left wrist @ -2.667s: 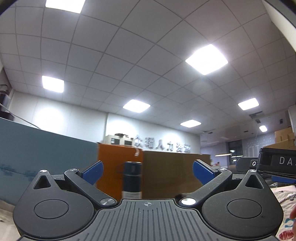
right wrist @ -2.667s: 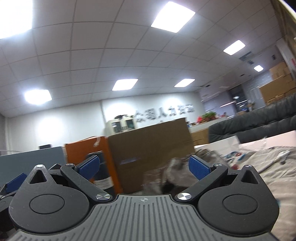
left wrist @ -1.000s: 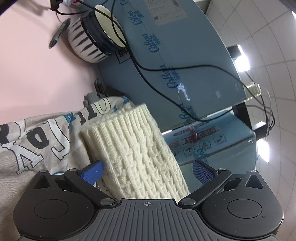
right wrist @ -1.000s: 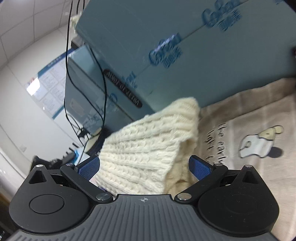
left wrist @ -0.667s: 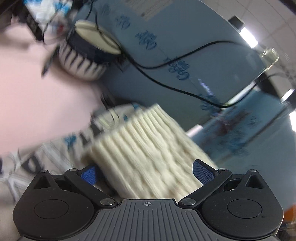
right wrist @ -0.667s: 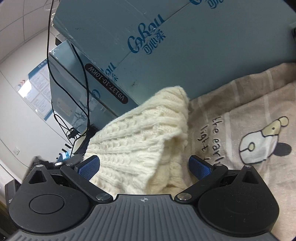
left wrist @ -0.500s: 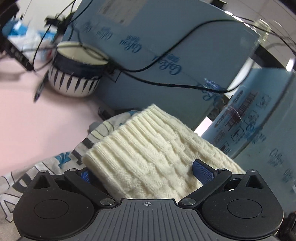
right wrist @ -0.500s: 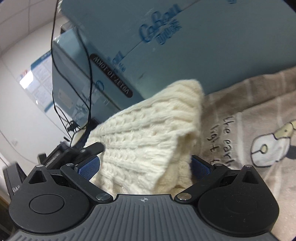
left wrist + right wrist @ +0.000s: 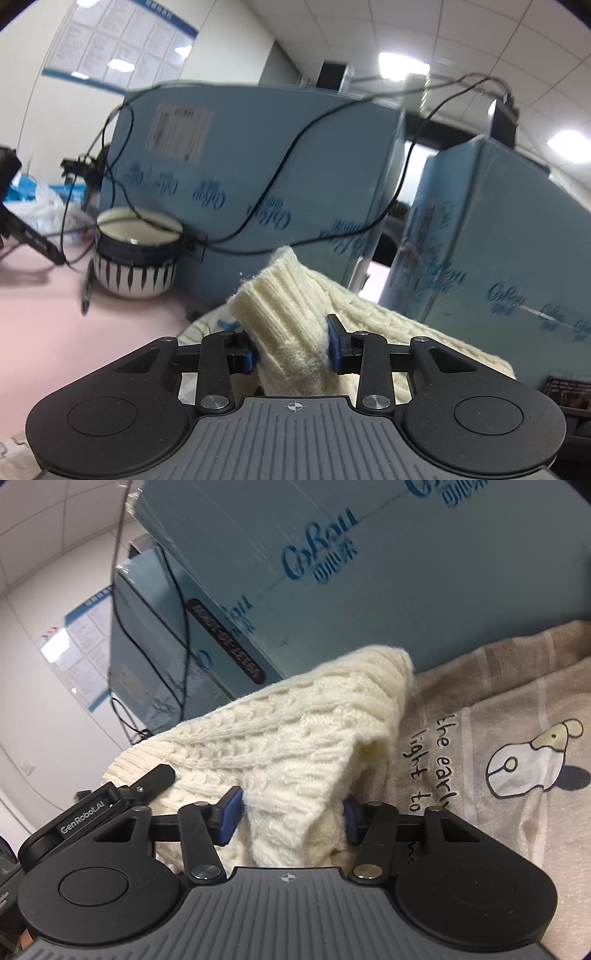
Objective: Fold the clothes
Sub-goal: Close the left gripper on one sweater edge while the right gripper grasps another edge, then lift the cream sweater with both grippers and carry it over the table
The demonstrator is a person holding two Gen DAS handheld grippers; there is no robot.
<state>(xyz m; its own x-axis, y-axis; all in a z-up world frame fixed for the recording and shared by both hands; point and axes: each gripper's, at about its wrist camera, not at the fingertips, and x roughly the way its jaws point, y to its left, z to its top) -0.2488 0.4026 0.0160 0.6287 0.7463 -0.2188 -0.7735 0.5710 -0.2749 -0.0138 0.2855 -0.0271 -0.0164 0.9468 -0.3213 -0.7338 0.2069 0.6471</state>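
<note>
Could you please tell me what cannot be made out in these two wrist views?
- Left view: the cream sweater below the left hand-held gripper is hidden by its body.
- Left view: the box label is blurred, unreadable.
- Right view: the beige printed shirt is cut off by the edge.

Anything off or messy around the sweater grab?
A black cable drapes loose across the blue boxes into the striped bowl; snag risk. Otherwise fine: left gripper and right gripper both clamp the cream sweater.
</note>
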